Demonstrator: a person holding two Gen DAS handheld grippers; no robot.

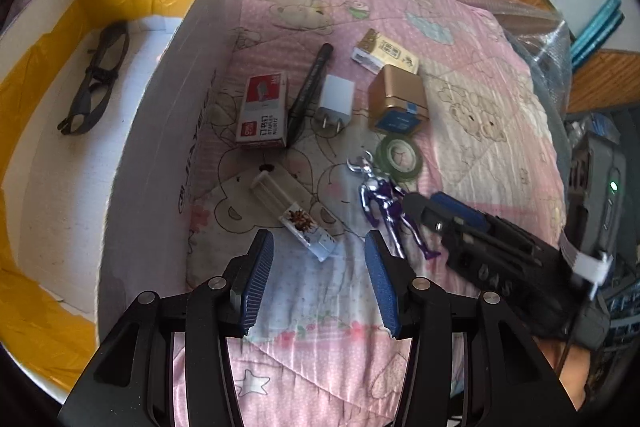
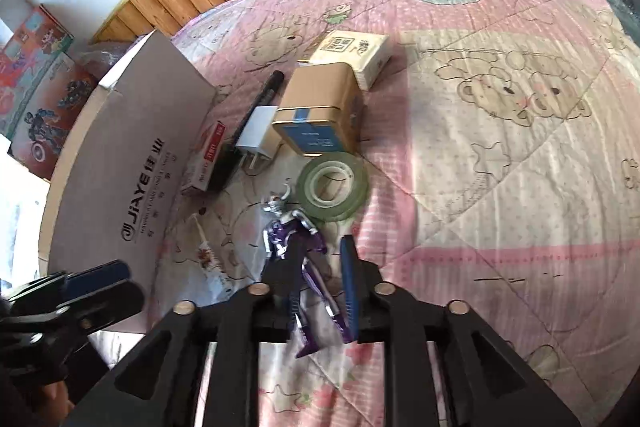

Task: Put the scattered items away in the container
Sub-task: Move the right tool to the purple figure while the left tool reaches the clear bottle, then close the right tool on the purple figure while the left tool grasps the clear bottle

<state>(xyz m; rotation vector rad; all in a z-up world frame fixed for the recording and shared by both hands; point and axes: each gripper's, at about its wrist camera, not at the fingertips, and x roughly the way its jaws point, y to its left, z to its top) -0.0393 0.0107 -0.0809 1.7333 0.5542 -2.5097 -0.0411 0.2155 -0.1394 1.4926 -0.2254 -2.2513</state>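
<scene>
toy figure [image 2: 298,259] on quilt [image 2: 500,155], my right gripper [image 2: 320,283] pinching it; my left gripper [image 1: 318,267] spread above small clear case [image 1: 302,223].

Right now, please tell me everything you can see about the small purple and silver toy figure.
The toy figure is a shiny humanoid, silver and purple, looking like glossy plastic, with a horned silver head. It lies flat on the pink quilt, head toward the green tape roll, close to it. The right gripper straddles its body and legs; whether the pads already press on it I cannot tell. The left gripper stands open, apart from it.
</scene>
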